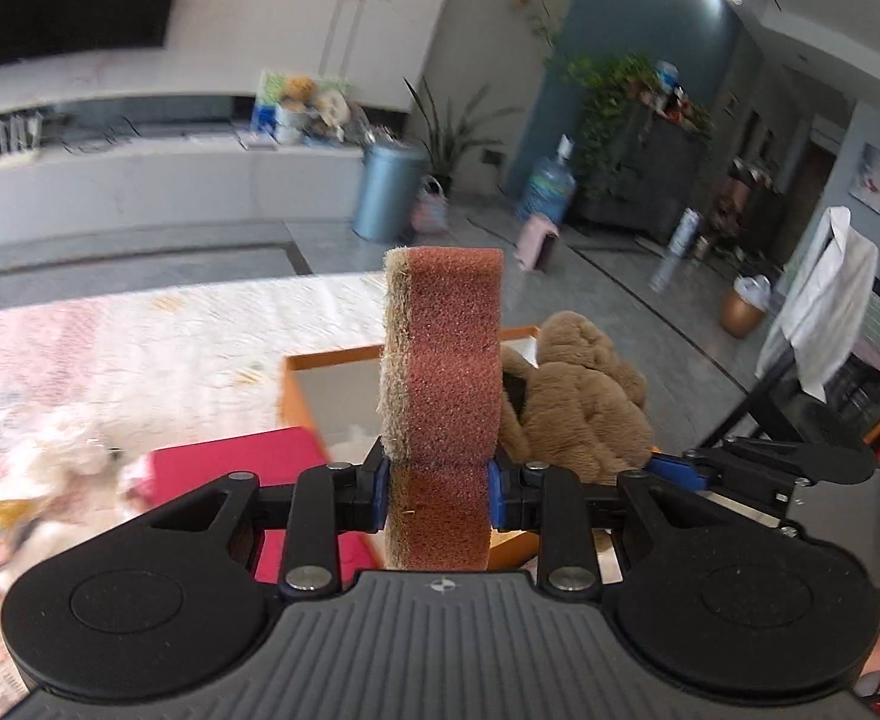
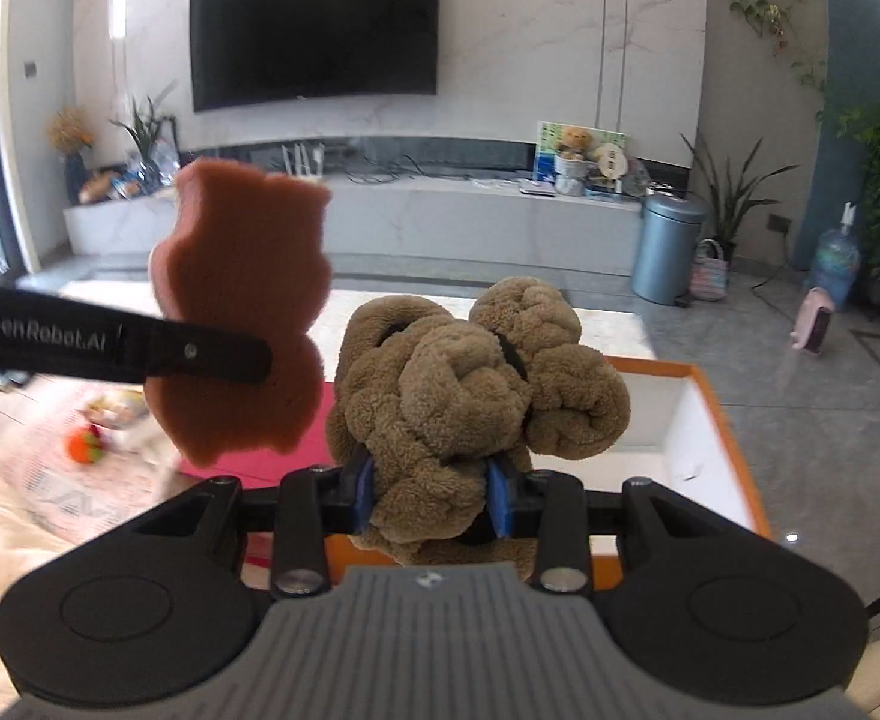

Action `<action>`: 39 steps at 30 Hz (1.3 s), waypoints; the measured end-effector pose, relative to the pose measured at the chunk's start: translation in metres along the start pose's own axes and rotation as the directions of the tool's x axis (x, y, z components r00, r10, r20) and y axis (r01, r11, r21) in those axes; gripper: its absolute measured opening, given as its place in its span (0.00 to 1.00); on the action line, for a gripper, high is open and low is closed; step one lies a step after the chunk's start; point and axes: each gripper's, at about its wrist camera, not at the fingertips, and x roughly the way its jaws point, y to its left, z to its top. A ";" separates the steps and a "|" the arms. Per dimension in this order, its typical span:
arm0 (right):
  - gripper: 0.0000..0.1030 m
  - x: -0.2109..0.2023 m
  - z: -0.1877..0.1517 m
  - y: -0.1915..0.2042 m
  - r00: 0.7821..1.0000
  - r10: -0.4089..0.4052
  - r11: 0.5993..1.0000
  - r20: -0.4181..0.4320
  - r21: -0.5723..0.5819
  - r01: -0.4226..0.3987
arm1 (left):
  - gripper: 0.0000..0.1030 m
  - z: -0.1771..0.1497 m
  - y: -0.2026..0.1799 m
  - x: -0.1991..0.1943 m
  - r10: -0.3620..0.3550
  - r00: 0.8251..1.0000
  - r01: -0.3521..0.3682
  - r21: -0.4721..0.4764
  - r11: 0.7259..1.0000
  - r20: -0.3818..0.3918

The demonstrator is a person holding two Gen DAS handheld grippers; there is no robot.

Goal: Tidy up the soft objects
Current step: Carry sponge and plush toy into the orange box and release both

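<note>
My left gripper [image 1: 438, 483] clamps the reddish sponge [image 1: 443, 354] low across its thickness; it's light, springy foam that holds firm. My right gripper [image 2: 431, 492] pinches the brown plush toy [image 2: 476, 384] at its base, floppy above. Both hang over the orange-rimmed box [image 2: 734, 438].

rug [image 1: 140, 348] blurred, box [image 2: 734, 450] partly hidden

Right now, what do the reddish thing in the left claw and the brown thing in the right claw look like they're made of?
Reddish sponge: looks like open-cell foam, matte and pitted with fine pores, with a tan fibrous layer along one edge, probably a scouring pad. Brown plush toy: seems to be fleecy fabric over soft stuffing, with a nubby, curly pile that bunches into rolls where the right claw squeezes it.
</note>
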 end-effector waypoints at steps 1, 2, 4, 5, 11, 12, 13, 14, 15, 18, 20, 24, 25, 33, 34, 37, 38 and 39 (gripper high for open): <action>0.35 0.005 0.002 -0.005 1.000 -0.009 1.000 -0.011 -0.006 0.009 | 0.33 0.006 -0.001 0.011 -0.009 1.000 0.009 0.000 1.000 -0.021; 0.35 0.009 0.004 -0.011 1.000 -0.017 1.000 -0.023 -0.012 0.016 | 0.33 0.011 -0.002 0.020 -0.014 0.999 0.014 -0.002 1.000 -0.038; 0.35 0.022 0.008 -0.021 0.998 -0.031 0.999 -0.052 -0.026 0.030 | 0.33 0.018 -0.003 0.039 -0.014 0.997 0.014 0.001 1.000 -0.078; 0.35 0.029 0.009 -0.026 0.997 -0.042 0.999 -0.067 -0.036 0.039 | 0.33 0.021 -0.003 0.049 -0.015 0.995 0.015 -0.002 1.000 -0.098; 0.36 0.081 0.017 -0.049 0.983 -0.093 0.992 -0.161 -0.103 0.077 | 0.33 0.025 -0.004 0.101 0.016 0.976 -0.012 0.022 1.000 -0.217; 0.36 0.090 0.018 -0.053 0.980 -0.091 0.992 -0.175 -0.105 0.074 | 0.33 0.026 -0.003 0.108 0.022 0.972 -0.017 0.025 1.000 -0.236; 0.36 0.098 0.019 -0.057 0.978 -0.085 0.992 -0.190 -0.103 0.066 | 0.33 0.024 -0.004 0.115 0.029 0.965 -0.021 0.033 0.999 -0.259; 0.36 0.107 0.019 -0.061 0.976 -0.078 0.993 -0.205 -0.102 0.058 | 0.33 0.024 -0.003 0.121 0.034 0.960 -0.025 0.037 0.999 -0.278; 0.36 0.115 0.019 -0.064 0.973 -0.071 0.994 -0.220 -0.102 0.050 | 0.33 0.023 -0.003 0.126 0.038 0.956 -0.029 0.038 0.999 -0.292; 0.36 0.138 0.016 -0.071 0.963 -0.066 0.994 -0.262 -0.100 0.041 | 0.33 0.023 -0.002 0.146 0.062 0.936 -0.043 0.063 0.997 -0.346; 0.36 0.151 0.015 -0.075 0.957 -0.057 0.996 -0.286 -0.087 0.033 | 0.33 0.021 -0.002 0.154 0.070 0.924 -0.045 0.075 0.996 -0.375; 0.37 0.172 0.011 -0.078 0.944 -0.043 0.995 -0.328 -0.096 0.012 | 0.33 0.016 -0.002 0.165 0.074 0.906 -0.045 0.078 0.996 -0.416; 0.37 0.177 0.010 -0.079 0.940 -0.042 0.995 -0.339 -0.101 0.008 | 0.34 0.015 -0.003 0.167 0.077 0.903 -0.046 0.082 0.996 -0.424; 0.42 0.194 0.005 -0.074 0.923 -0.026 0.992 -0.383 -0.124 -0.023 | 0.39 0.014 -0.006 0.177 0.116 0.884 -0.074 0.110 0.991 -0.452; 0.42 0.196 0.005 -0.075 0.922 -0.027 0.991 -0.386 -0.129 -0.025 | 0.45 0.015 -0.005 0.179 0.118 0.885 -0.076 0.110 0.991 -0.451; 0.45 0.200 0.003 -0.072 0.916 -0.032 0.987 -0.400 -0.154 -0.033 | 0.58 0.015 -0.004 0.181 0.122 0.884 -0.083 0.106 0.991 -0.451; 0.47 0.200 0.002 -0.071 0.914 -0.035 0.986 -0.404 -0.163 -0.034 | 0.59 0.014 -0.004 0.178 0.124 0.886 -0.086 0.105 0.991 -0.447; 0.49 0.200 0.001 -0.071 0.912 -0.039 0.984 -0.408 -0.172 -0.035 | 0.61 0.013 -0.003 0.175 0.123 0.887 -0.086 0.103 0.991 -0.444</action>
